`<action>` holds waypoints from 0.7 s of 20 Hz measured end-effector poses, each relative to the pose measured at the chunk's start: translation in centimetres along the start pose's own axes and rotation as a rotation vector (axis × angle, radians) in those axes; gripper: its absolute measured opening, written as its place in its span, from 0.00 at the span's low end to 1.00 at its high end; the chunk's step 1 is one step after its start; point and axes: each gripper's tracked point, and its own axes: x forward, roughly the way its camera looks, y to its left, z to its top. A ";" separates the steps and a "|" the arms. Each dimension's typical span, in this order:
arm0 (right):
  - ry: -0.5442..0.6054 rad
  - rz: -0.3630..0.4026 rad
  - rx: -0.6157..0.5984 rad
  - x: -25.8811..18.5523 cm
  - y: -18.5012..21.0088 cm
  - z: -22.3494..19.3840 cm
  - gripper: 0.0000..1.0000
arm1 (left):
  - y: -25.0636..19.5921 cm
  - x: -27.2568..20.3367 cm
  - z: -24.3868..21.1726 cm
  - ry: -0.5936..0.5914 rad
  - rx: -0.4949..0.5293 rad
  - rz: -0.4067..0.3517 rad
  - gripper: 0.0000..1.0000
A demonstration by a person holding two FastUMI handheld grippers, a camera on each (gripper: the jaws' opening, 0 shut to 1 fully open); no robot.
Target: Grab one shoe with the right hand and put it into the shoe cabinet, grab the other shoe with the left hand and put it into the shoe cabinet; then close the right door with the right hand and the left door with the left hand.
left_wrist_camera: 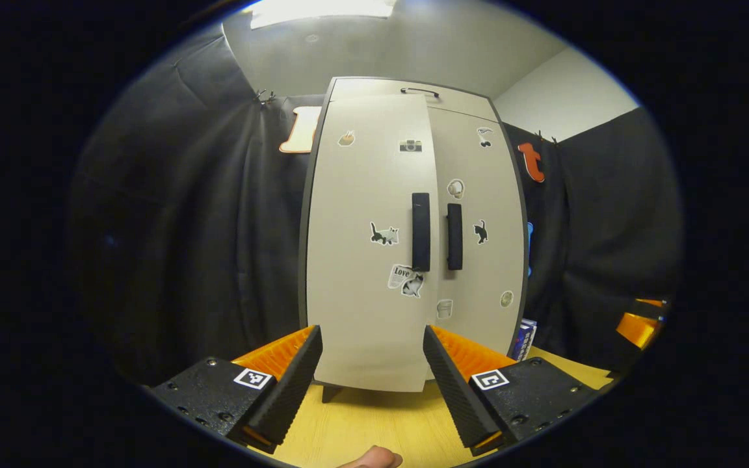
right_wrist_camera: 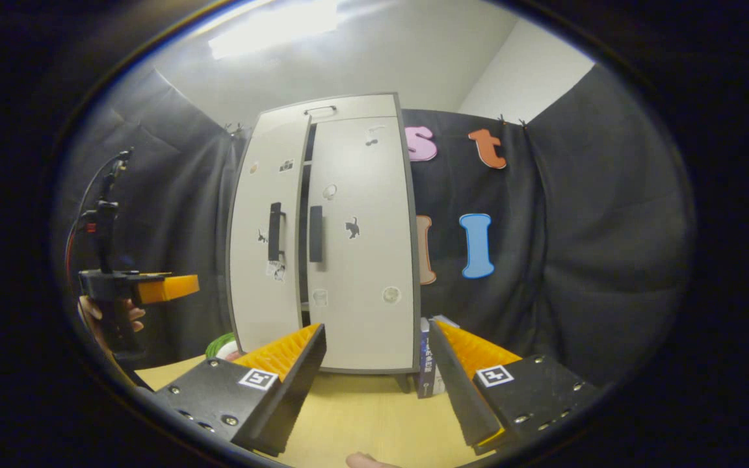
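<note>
Facing both tongs [left_wrist_camera: 369, 364]: shoe cabinet [left_wrist_camera: 413, 260] ahead.

Shoe cabinet [left_wrist_camera: 374, 260] interior hidden behind doors in left gripper view; shoes inside cannot be confirmed. Dark slit between left door [right_wrist_camera: 264, 240] and right door [right_wrist_camera: 361, 240] in right gripper view too narrow to see contents. Stickers on doors too small to make out in right gripper view. Green object [right_wrist_camera: 220, 343] beside cabinet base mostly hidden behind cabinet and gripper finger; identity unclear. Book-like item [right_wrist_camera: 428, 364] at cabinet's right foot partly hidden by finger. Left gripper [right_wrist_camera: 173, 287] at frame edge, jaw state unreadable. Hand [right_wrist_camera: 111, 318] holding it cut off by edge.
</note>
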 end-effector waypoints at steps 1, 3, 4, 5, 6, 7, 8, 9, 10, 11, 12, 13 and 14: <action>0.004 0.009 -0.010 0.4 0.5 0.1 0.95 | 0.1 -0.4 -0.4 0.003 0.002 0.011 0.96; -0.005 0.029 -0.018 1.1 1.5 0.6 0.93 | -0.3 -1.1 -0.8 -0.009 0.011 0.005 0.96; -0.008 0.037 -0.017 1.4 2.0 0.6 0.93 | -0.6 -1.5 -1.0 -0.012 0.011 0.002 0.96; -0.003 0.047 -0.019 1.7 2.5 0.4 0.97 | -0.9 -2.0 -1.4 -0.015 0.011 -0.001 0.96; 0.004 0.057 -0.023 1.8 3.0 0.0 0.95 | -1.2 -2.3 -1.5 -0.022 0.015 -0.005 0.96; 0.007 0.059 -0.023 1.9 3.2 -0.3 0.94 | -1.3 -2.6 -1.7 -0.024 0.016 -0.006 0.96; 0.007 0.061 -0.023 1.9 3.4 -0.4 0.95 | -1.5 -2.8 -1.7 -0.029 0.020 -0.007 0.96; 0.006 0.061 -0.024 1.8 3.5 -0.5 0.95 | -1.6 -2.9 -1.8 -0.031 0.024 -0.011 0.96; 0.002 0.057 -0.022 1.7 3.4 -0.6 0.93 | -1.7 -2.9 -2.0 -0.026 0.025 -0.011 0.96; -0.002 0.053 -0.019 1.6 3.4 -0.5 0.93 | -1.7 -2.8 -2.0 -0.026 0.025 -0.010 0.96; -0.007 0.050 -0.014 1.5 3.3 -0.4 0.93 | -1.8 -2.7 -1.9 -0.027 0.023 -0.008 0.96; -0.008 0.048 -0.008 1.4 3.2 -0.4 0.93 | -1.7 -2.6 -1.9 -0.026 0.025 -0.004 0.96; -0.007 0.043 0.000 1.4 3.1 -0.5 0.95 | -1.7 -2.5 -1.9 -0.027 0.026 -0.003 0.96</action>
